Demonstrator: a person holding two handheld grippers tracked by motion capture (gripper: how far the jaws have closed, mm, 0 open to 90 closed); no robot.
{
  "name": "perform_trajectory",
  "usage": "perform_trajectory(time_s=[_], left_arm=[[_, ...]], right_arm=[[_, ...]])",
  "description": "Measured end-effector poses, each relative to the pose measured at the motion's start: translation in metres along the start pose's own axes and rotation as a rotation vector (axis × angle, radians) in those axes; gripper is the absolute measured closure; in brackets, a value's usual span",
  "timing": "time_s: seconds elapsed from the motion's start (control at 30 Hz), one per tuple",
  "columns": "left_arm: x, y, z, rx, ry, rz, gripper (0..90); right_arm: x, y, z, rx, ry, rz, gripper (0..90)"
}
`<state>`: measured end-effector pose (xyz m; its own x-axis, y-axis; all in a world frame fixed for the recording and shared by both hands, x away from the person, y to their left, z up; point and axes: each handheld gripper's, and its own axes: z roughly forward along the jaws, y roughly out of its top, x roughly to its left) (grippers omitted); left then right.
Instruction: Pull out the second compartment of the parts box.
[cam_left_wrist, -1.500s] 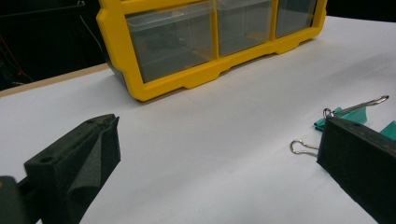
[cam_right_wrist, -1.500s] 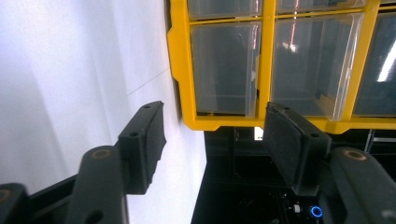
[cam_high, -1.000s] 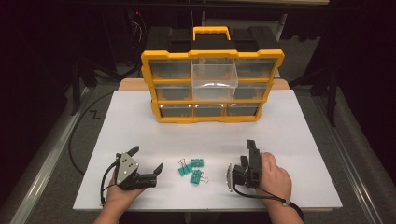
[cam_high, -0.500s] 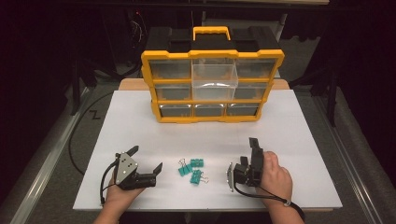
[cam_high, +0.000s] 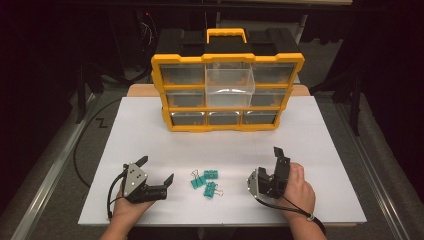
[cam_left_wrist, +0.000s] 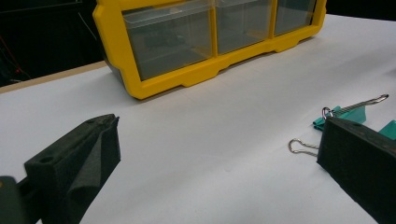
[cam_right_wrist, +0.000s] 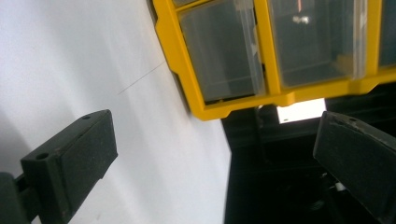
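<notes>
Three green binder clips (cam_high: 204, 182) lie on the white tabletop (cam_high: 320, 150) between both grippers, left gripper (cam_high: 156, 172) beside them, fingers open and empty, right gripper (cam_high: 280, 160) fingers just opened wide, empty, yellow drawer organizer (cam_high: 227, 92) behind.

White tabletop (cam_high: 320, 150), matte, evenly lit from above. Pale wood edge (cam_high: 141, 90) showing at far side, behind white sheet. Yellow-framed drawer cabinet (cam_high: 227, 92) with clear drawers and black top at far centre of table, one middle drawer pulled out. Surroundings dark, near black. Grey floor (cam_high: 60, 145) on both sides. Metal rail (cam_high: 45, 185) along left, another at right. Black cable (cam_high: 82, 145) looping on floor left of table.
</notes>
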<state>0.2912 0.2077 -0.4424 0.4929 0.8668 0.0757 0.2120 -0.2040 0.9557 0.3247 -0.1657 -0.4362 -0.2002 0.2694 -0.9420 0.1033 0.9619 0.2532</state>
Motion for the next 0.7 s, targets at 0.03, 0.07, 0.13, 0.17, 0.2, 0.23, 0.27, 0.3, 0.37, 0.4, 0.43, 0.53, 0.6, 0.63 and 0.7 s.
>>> perform_trajectory(time_s=[0.03, 0.07, 0.13, 0.17, 0.2, 0.23, 0.27, 0.3, 0.37, 0.4, 0.43, 0.53, 0.6, 0.63, 0.7], left_arm=[[0.0, 0.0, 0.0, 0.0, 0.001, -0.001, 0.3], [0.0, 0.0, 0.0, -0.001, 0.002, -0.003, 0.3], [0.0, 0.0, 0.0, -0.002, 0.005, -0.008, 0.3], [0.0, 0.001, 0.0, -0.001, 0.006, -0.01, 0.3], [0.0, 0.001, 0.0, 0.001, 0.006, -0.012, 0.3], [0.001, 0.001, 0.0, 0.004, 0.005, -0.012, 0.3], [0.001, 0.0, 0.0, 0.005, 0.005, -0.013, 0.3], [0.001, 0.001, 0.0, 0.006, 0.006, -0.012, 0.3], [0.001, 0.001, 0.001, 0.007, 0.008, -0.013, 0.3], [0.001, 0.001, 0.001, 0.008, 0.011, -0.015, 0.3], [0.001, 0.001, 0.001, 0.008, 0.012, -0.016, 0.3], [0.001, 0.001, 0.001, 0.011, 0.015, -0.013, 0.3], [0.001, 0.001, 0.001, 0.011, 0.016, -0.011, 0.3], [0.001, 0.001, 0.002, 0.009, 0.017, -0.011, 0.3], [0.001, 0.001, 0.002, 0.009, 0.016, -0.007, 0.3]], right_arm=[[-0.001, -0.001, 0.001, -0.002, 0.003, 0.024, 0.9], [-0.001, -0.002, 0.001, 0.0, 0.005, 0.039, 0.9], [-0.004, -0.003, 0.001, 0.0, 0.02, 0.103, 0.9], [-0.006, -0.003, 0.001, 0.003, 0.029, 0.112, 0.9], [-0.007, -0.004, 0.001, 0.001, 0.041, 0.15, 0.9], [-0.008, -0.005, 0.002, -0.004, 0.05, 0.169, 0.9], [-0.01, -0.006, 0.002, -0.005, 0.057, 0.187, 0.9], [-0.01, -0.006, 0.002, -0.004, 0.063, 0.205, 0.9], [-0.011, -0.008, 0.002, -0.001, 0.076, 0.249, 0.9], [-0.011, -0.008, 0.002, 0.004, 0.086, 0.272, 0.9], [-0.012, -0.009, 0.003, -0.003, 0.087, 0.288, 0.9], [-0.013, -0.012, 0.005, -0.005, 0.124, 0.373, 1.0], [-0.015, -0.014, 0.005, -0.007, 0.139, 0.406, 1.0], [-0.016, -0.015, 0.005, -0.012, 0.151, 0.44, 1.0], [-0.018, -0.017, 0.006, -0.021, 0.17, 0.487, 1.0]])
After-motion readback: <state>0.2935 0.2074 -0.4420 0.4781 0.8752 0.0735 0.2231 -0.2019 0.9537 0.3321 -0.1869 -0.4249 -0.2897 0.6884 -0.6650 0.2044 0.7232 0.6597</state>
